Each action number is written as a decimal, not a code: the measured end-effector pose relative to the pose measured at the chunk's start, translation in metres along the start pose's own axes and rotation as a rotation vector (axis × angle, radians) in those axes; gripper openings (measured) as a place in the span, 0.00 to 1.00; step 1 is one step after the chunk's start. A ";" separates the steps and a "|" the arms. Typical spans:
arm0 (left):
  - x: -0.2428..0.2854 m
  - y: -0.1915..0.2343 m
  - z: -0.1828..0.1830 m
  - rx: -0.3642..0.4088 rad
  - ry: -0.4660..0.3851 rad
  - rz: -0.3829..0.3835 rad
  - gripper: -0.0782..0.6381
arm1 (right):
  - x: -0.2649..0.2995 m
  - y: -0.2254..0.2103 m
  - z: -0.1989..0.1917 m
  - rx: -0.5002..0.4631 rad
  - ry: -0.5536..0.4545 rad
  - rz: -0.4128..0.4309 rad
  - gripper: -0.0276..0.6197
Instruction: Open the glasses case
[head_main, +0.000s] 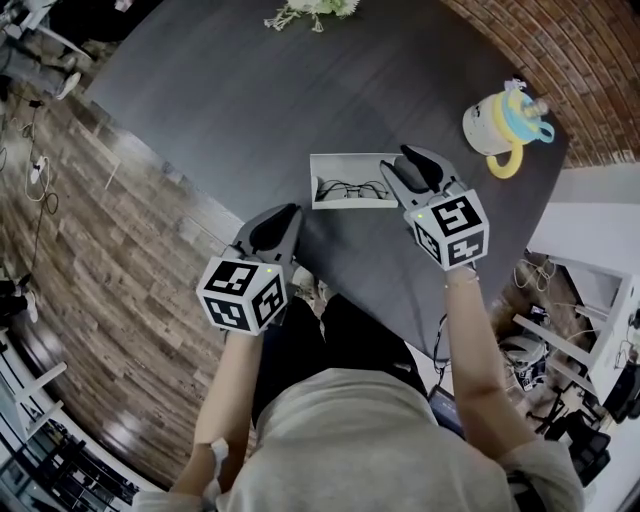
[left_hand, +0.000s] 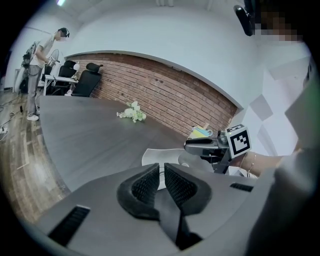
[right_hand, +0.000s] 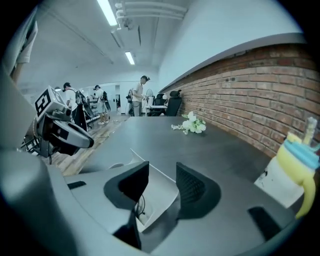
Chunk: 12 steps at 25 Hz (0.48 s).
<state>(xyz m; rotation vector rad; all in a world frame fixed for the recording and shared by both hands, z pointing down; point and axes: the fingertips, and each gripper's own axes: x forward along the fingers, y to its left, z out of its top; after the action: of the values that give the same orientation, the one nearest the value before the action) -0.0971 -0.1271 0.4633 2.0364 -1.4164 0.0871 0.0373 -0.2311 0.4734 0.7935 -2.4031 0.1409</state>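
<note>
Right gripper (head_main: 396, 162), jaws apart, straddles the right end of the open white glasses case (head_main: 352, 180) without squeezing it; glasses (head_main: 350, 189) lie inside. Left gripper (head_main: 290, 213), closed and empty, sits left of the case, nearer the person. A yellow cup (head_main: 505, 125) stands well right of the case on the dark table (head_main: 250, 100).

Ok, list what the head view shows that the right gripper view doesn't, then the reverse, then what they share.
Head view only: the person's torso, the marker cube on the right gripper, and the glasses as a whole pair lying in the open white glasses case.
Right gripper view only: people standing far down the room, ceiling lights, and that gripper's jaws apart with the case's end between them.
Both: the case, the left gripper, the flowers, the yellow cup and the dark table.
</note>
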 end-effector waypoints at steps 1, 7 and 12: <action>-0.002 -0.001 0.002 0.002 -0.005 -0.004 0.17 | -0.005 0.002 0.002 0.015 -0.010 -0.001 0.30; -0.012 -0.016 0.015 0.024 -0.039 -0.036 0.17 | -0.040 0.022 0.010 0.051 -0.073 -0.020 0.13; -0.016 -0.041 0.018 0.070 -0.039 -0.095 0.17 | -0.084 0.033 0.019 0.232 -0.231 0.004 0.05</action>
<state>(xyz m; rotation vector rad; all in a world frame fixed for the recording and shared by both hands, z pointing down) -0.0735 -0.1148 0.4235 2.1705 -1.3548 0.0578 0.0626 -0.1670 0.4126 0.9548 -2.6389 0.3520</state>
